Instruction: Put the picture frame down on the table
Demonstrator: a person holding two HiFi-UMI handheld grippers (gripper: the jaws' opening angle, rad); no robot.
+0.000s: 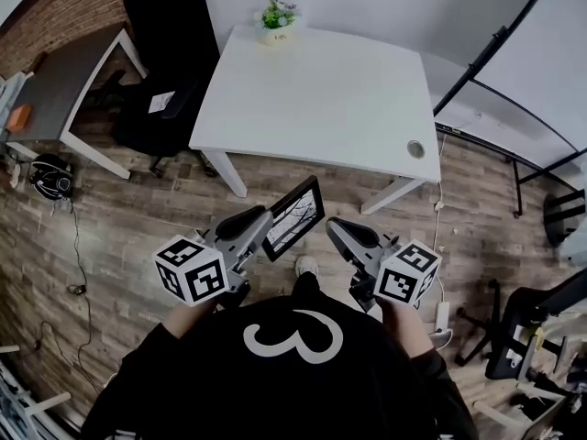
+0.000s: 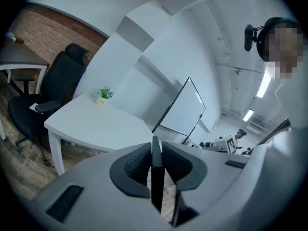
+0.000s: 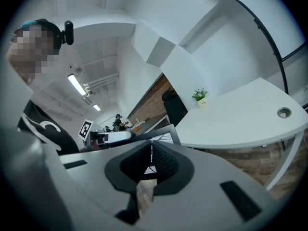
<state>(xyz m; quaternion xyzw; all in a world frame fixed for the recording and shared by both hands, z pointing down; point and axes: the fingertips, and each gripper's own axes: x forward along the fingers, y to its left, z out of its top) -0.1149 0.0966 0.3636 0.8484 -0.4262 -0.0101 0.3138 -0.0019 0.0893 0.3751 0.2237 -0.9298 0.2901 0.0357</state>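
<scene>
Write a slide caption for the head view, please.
Left gripper clamps a picture frame above the wooden floor, short of the white table; right gripper alongside.

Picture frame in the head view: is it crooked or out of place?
Yes: the picture frame hangs tilted in mid-air over the wooden floor, pinched at one edge by the left gripper, short of the white table.

Stretching both forearms point(image 1: 186, 319) forward from the torso, side by side. Clamping left tongs point(image 2: 155, 163) on the thin edge of the picture frame point(image 1: 295, 216). Pressing right tongs point(image 3: 151, 153) together on nothing, angling toward the left pair.
</scene>
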